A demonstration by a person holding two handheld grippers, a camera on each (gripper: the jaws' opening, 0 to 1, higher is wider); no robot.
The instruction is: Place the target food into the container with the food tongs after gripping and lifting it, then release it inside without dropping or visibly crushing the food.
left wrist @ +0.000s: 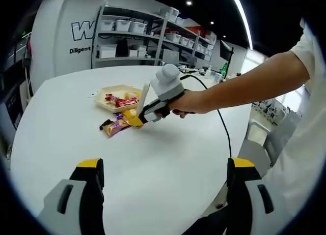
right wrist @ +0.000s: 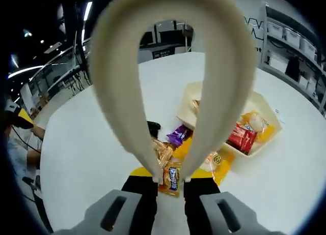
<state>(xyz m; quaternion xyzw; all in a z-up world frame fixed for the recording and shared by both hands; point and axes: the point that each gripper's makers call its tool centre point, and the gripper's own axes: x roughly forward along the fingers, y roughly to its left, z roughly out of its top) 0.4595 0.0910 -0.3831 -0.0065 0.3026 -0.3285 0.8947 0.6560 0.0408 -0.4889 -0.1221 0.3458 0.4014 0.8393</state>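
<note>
While the left gripper hangs low over the white table w/ its jaws spread wide and nothing btwn them, the right gripper is clamped on the cream food tongs. Tong tips sit close together at a small orange snack packet by the gripper; can't tell if they actually pinch it. More wrapped snacks lie loose just beside the beige container, which already has a red packet and others in it. A person's hand grips the right tool.
</note>
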